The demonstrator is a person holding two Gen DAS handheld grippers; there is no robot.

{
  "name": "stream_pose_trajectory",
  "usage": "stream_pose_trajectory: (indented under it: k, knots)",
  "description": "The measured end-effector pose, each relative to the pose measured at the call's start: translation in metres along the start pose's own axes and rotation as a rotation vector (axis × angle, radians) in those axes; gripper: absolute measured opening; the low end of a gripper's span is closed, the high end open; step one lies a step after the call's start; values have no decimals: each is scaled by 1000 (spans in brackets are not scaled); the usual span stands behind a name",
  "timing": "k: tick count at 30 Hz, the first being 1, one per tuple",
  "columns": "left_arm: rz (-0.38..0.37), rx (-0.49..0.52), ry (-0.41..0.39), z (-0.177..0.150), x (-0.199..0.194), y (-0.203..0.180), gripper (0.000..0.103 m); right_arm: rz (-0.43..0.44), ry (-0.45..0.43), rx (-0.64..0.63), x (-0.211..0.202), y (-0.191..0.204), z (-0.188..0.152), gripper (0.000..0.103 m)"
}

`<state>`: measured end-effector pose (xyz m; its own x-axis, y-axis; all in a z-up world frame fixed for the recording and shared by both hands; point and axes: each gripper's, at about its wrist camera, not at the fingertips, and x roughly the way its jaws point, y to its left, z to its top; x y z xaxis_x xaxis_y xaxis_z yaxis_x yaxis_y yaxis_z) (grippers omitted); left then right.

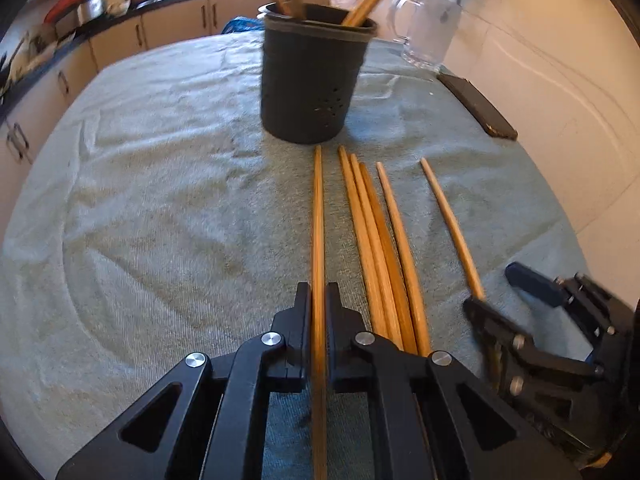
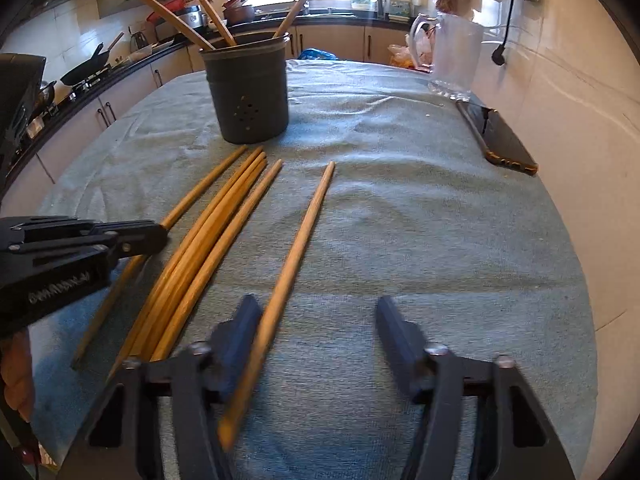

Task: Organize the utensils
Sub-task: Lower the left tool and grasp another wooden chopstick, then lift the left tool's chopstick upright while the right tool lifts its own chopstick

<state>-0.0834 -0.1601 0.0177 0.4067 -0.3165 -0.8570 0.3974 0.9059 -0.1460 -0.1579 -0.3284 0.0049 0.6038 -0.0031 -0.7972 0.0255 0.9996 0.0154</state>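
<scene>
Black jaws of my left gripper (image 1: 318,296) are pinched hard on a single wooden chopstick (image 1: 318,216), which runs straight out between the pads and lies along the grey-green towel (image 1: 160,200). Its far tip ends just short of the dark utensil holder (image 1: 312,76).

My right gripper (image 2: 316,312) stands partly spread, and no earlier view tells me more. The lone chopstick (image 2: 304,232) lies between its fingers, right beside the left finger (image 2: 240,320); whether that finger touches it I cannot tell, and the right finger is well clear of it. So nothing is gripped there.

Between the two grippers, four more chopsticks (image 1: 380,240) lie on the towel in a loose bundle, three of them touching and one just beside them, all pointing toward the holder.

The holder stands upright on the towel, with small holes low on its wall. Three wooden sticks (image 2: 208,20) lean out of it at different angles; what they are beyond that I cannot tell.

Further back on the right, a clear glass jug (image 2: 456,52) stands near the wall; its contents I cannot make out. A dark phone (image 2: 500,136) lies flat at the towel's right edge.
</scene>
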Motion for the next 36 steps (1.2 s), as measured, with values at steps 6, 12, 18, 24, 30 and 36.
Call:
stream_pose_trajectory:
  k: [6,12,18,24,30,36]
  knots:
    - [-16,-44,56,-20,-14,15,6,25,49,7,-4,-14,1,8]
    - [-19,7,145,-36,-28,21,7,47,104,21,-14,-29,-7,10]
    - [-15,-22,154,-21,-22,30,19,83,164,33,-5,-31,5,24]
    - [21,6,154,3,-6,24,19,44,206,-13,16,-25,31,25]
    - [27,32,136,21,5,19,19,18,256,-29,41,-28,66,24]
    - [4,16,113,26,8,21,19,13,270,-24,56,-26,88,8]
